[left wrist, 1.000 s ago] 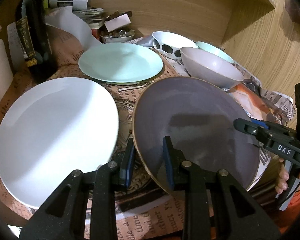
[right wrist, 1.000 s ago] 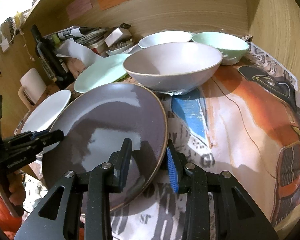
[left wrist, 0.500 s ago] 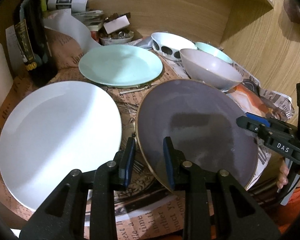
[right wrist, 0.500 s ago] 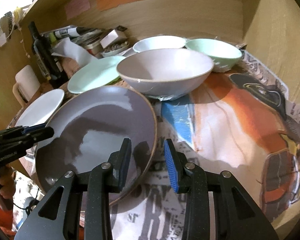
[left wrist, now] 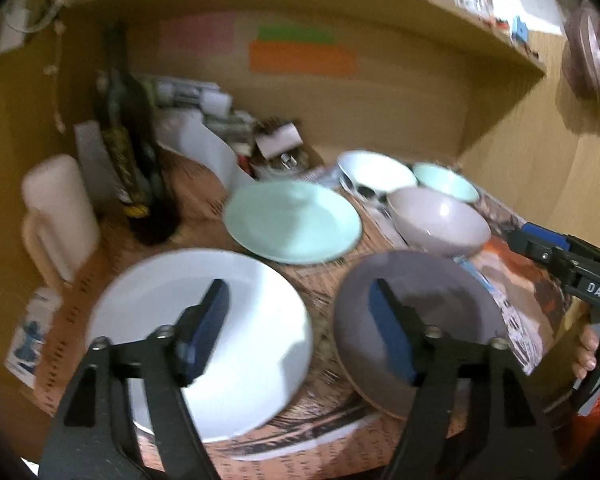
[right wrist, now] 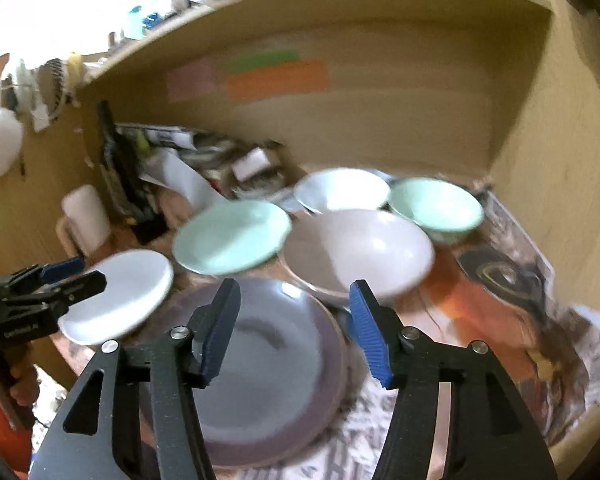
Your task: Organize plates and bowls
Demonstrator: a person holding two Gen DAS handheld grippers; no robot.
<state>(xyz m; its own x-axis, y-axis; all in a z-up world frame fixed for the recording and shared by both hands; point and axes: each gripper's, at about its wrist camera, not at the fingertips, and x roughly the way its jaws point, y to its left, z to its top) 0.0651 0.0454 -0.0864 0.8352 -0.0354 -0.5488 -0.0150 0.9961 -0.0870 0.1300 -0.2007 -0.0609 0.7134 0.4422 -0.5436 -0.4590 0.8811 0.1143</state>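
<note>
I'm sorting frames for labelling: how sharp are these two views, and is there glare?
Left wrist: motion-smeared, though the grey plate stays readable. Right wrist: blurrier still, with a glare spot on the pinkish bowl and blown-out white top left.

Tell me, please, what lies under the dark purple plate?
The dark purple plate rests on printed newspaper spread over the table. Whatever lies directly beneath its middle is covered by the plate itself.

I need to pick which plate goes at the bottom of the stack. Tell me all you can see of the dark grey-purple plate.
The dark grey-purple plate is round, shallow and glossy, likely glazed ceramic, with a thin brownish rim. It lies flat and empty on printed paper near the table's front edge, right of the white plate and in front of the greyish bowl. No gripper holds it.
</note>
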